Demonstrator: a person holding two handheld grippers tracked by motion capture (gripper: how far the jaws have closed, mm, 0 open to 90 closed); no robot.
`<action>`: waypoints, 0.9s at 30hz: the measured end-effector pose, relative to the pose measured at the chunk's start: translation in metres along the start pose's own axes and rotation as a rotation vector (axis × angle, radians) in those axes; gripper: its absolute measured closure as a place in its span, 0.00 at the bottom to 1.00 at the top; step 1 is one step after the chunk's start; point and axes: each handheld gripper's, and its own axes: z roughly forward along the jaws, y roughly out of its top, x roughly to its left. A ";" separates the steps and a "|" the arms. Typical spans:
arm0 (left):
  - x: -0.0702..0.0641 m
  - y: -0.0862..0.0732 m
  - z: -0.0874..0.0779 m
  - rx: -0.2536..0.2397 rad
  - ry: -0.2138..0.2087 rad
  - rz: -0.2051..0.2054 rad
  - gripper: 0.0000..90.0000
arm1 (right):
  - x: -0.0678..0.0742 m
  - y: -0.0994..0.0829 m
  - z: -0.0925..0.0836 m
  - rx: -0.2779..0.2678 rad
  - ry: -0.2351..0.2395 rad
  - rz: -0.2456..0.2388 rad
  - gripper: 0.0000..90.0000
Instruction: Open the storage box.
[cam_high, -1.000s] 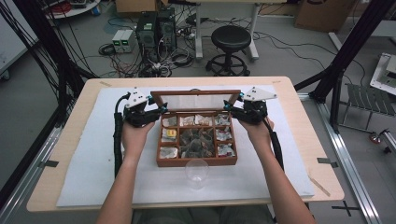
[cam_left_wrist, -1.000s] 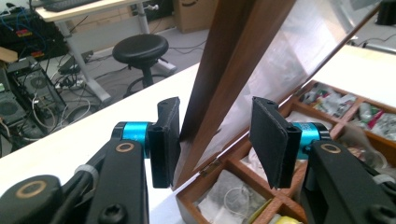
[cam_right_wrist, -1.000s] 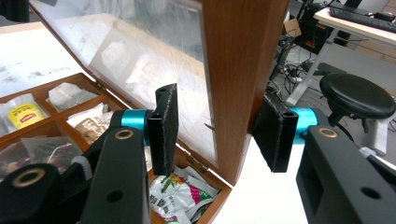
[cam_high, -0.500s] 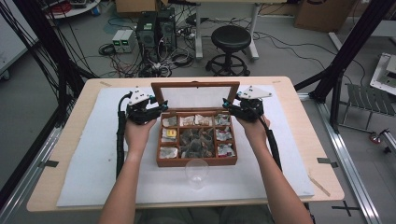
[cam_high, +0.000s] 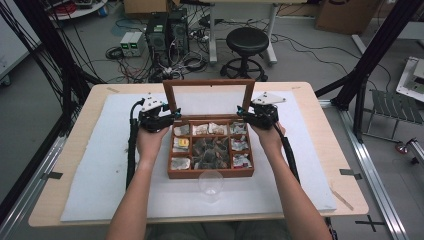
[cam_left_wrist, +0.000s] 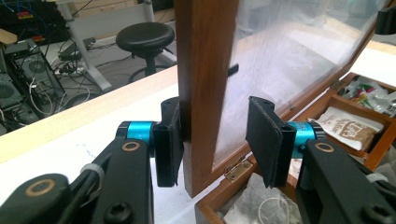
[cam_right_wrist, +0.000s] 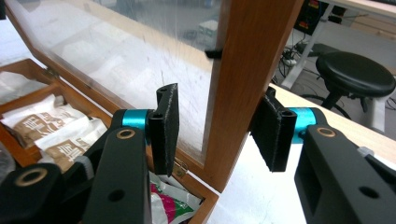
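Note:
A wooden compartment box (cam_high: 210, 173) holding tea bags and packets stands on the white mat. Its glass-paned lid (cam_high: 209, 83) is raised nearly upright at the back. My left gripper (cam_high: 173, 117) straddles the lid's left frame post (cam_left_wrist: 198, 93); the outer pad (cam_left_wrist: 168, 144) touches the wood, the inner pad (cam_left_wrist: 266, 140) stands off in front of the glass. My right gripper (cam_high: 242, 113) straddles the right frame post (cam_right_wrist: 243, 88) in the same way, with its outer pad (cam_right_wrist: 275, 135) against the wood and its inner pad (cam_right_wrist: 166, 126) apart. Both are open.
A clear glass cup (cam_high: 211, 183) stands on the mat just in front of the box. The white mat (cam_high: 105, 170) covers most of the wooden table (cam_high: 320, 115). A black stool (cam_high: 247, 41) and computer gear sit on the floor beyond.
The lid's top edge has swung up and away from the person, opening wider. Both grippers have moved back with its side posts.

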 end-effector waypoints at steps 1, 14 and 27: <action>0.000 0.000 0.000 0.002 0.000 -0.002 0.62 | 0.000 -0.001 0.001 0.007 -0.001 -0.001 0.61; 0.004 -0.007 0.009 0.015 0.001 -0.012 0.62 | -0.003 -0.009 0.015 0.059 0.002 0.013 0.60; 0.007 -0.015 0.018 0.063 0.000 -0.023 0.61 | -0.005 -0.017 0.026 0.108 0.002 0.025 0.60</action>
